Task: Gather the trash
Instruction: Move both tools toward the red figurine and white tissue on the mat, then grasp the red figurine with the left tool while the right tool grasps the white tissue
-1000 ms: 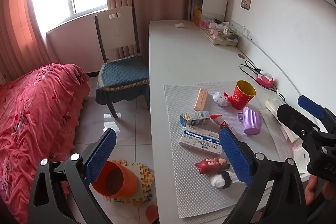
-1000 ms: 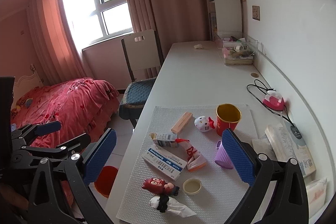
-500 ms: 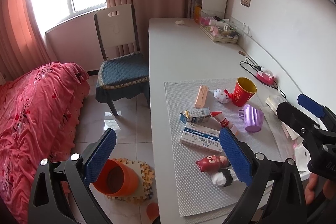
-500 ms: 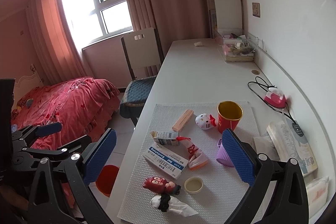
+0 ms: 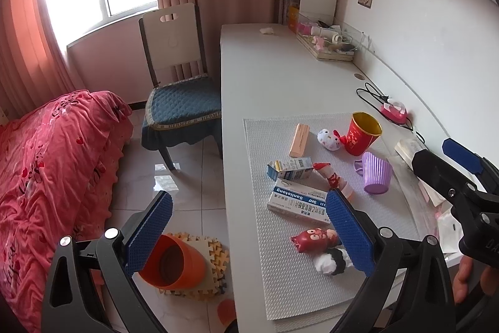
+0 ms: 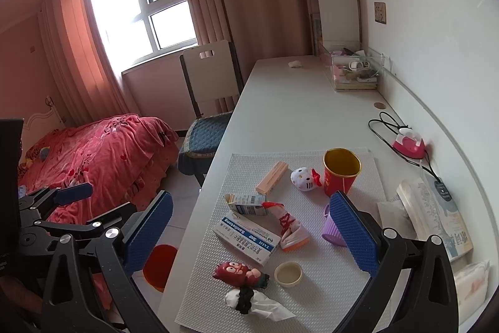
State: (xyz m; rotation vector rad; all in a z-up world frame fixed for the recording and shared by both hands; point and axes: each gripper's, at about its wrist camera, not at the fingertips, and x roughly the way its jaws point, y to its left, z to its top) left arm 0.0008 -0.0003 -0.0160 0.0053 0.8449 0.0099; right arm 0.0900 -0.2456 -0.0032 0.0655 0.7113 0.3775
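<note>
A: Both jaws stand wide apart, holding nothing. In the left wrist view the left gripper [image 5: 248,231] hangs over the desk edge, lower centre; the orange bin [image 5: 171,263] sits on the floor, lower left.

B: And the right wrist view?

A: The right gripper [image 6: 249,236] hovers above the mat [image 6: 343,286]; the crumpled tissue [image 6: 265,306] lies bottom centre. I judge it's the approach step: next, lower onto the tissue and close.

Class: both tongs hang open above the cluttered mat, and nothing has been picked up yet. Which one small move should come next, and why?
Probably lower the right tongs onto the crumpled white tissue at the mat's near edge. It looks like plain trash, lies closest, and both tongs are open and empty; the orange bin waits on the floor.
</note>
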